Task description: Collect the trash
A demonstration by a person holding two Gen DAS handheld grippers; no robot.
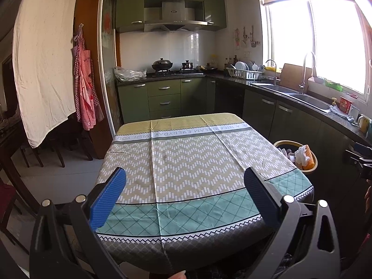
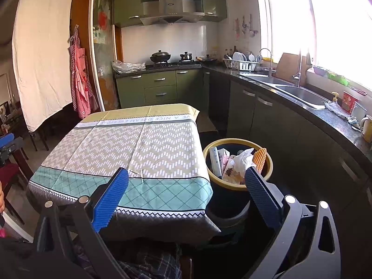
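A yellow-rimmed black bin (image 2: pixel 232 187) stands on the floor just right of the table (image 2: pixel 130 144). It holds a crumpled white tissue (image 2: pixel 243 159), an orange sponge (image 2: pixel 260 157), a white tube (image 2: pixel 215 159) and a pink carton (image 2: pixel 225 159). In the left wrist view the bin (image 1: pixel 311 169) peeks out past the table's right edge. My left gripper (image 1: pixel 184 179) hangs open over the near half of the patterned tablecloth (image 1: pixel 186 160), with nothing between its blue pads. My right gripper (image 2: pixel 186 177) is open too, its right finger (image 2: pixel 260 193) in front of the bin's near rim.
Green cabinets and a dark counter (image 2: pixel 313 114) with a double sink (image 2: pixel 300 94) run along the right, close beside the bin. A stove with pots (image 1: pixel 173 66) is at the back. Dark chairs (image 1: pixel 41 148) and a hanging white sheet (image 1: pixel 44 58) stand to the left.
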